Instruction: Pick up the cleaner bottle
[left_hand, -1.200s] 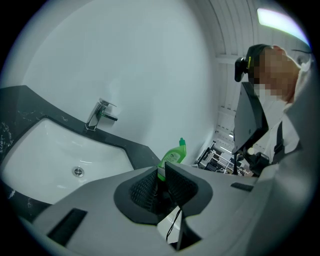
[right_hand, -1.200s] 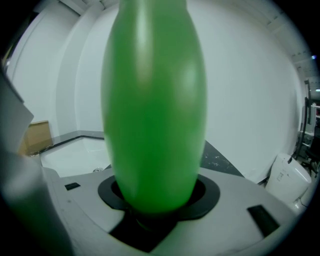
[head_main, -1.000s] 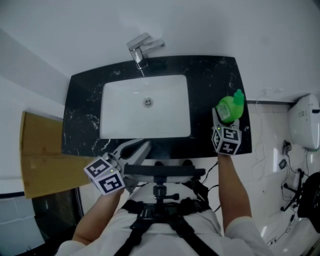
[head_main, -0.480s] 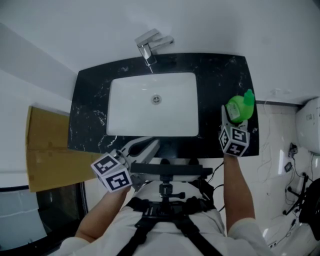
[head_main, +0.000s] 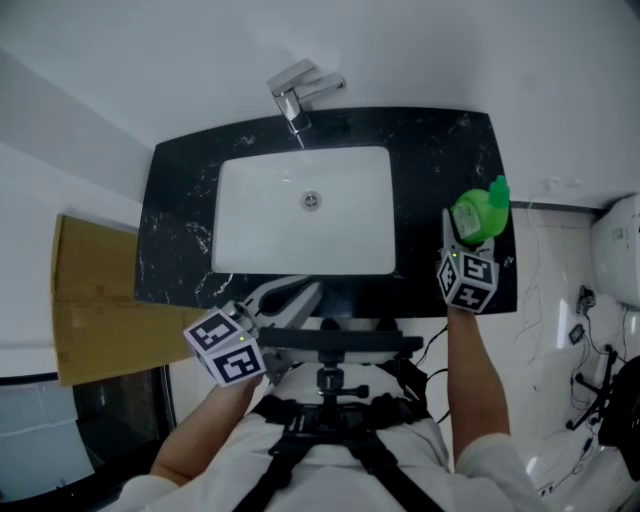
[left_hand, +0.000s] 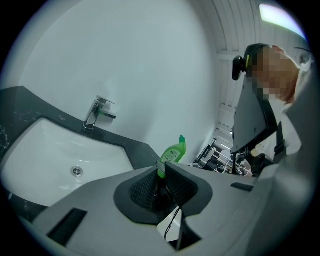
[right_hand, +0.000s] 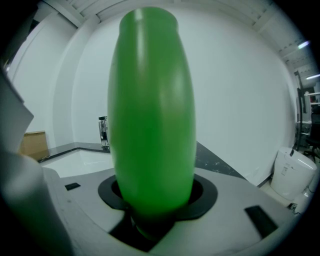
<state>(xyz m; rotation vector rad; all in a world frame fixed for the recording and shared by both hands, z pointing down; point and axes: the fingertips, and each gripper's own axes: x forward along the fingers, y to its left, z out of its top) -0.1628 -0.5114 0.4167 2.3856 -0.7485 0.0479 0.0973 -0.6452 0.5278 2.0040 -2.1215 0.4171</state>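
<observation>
A plain white wall (head_main: 400, 50) fills the top of the head view, and below it a black marble-veined countertop (head_main: 430, 160) spans the middle of the frame. A white rectangular basin (head_main: 300, 210) is sunk into the countertop. A brown board (head_main: 90, 300) lies off the counter's left edge, and a white fixture (head_main: 615, 260) sits at the right edge of the frame above a pale veined floor (head_main: 545, 330). At lower left the left gripper (head_main: 290, 297) hangs over the counter's near edge, its jaws drawn together with nothing between them. At the counter's right end the right gripper (head_main: 458, 240) reaches up the frame; its jaws have just been closing and their pads lie against the sides of the green cleaner bottle (head_main: 478, 212), which stands upright on the countertop near its right edge. A chrome faucet (head_main: 300, 90) stands behind the basin, at top centre.
</observation>
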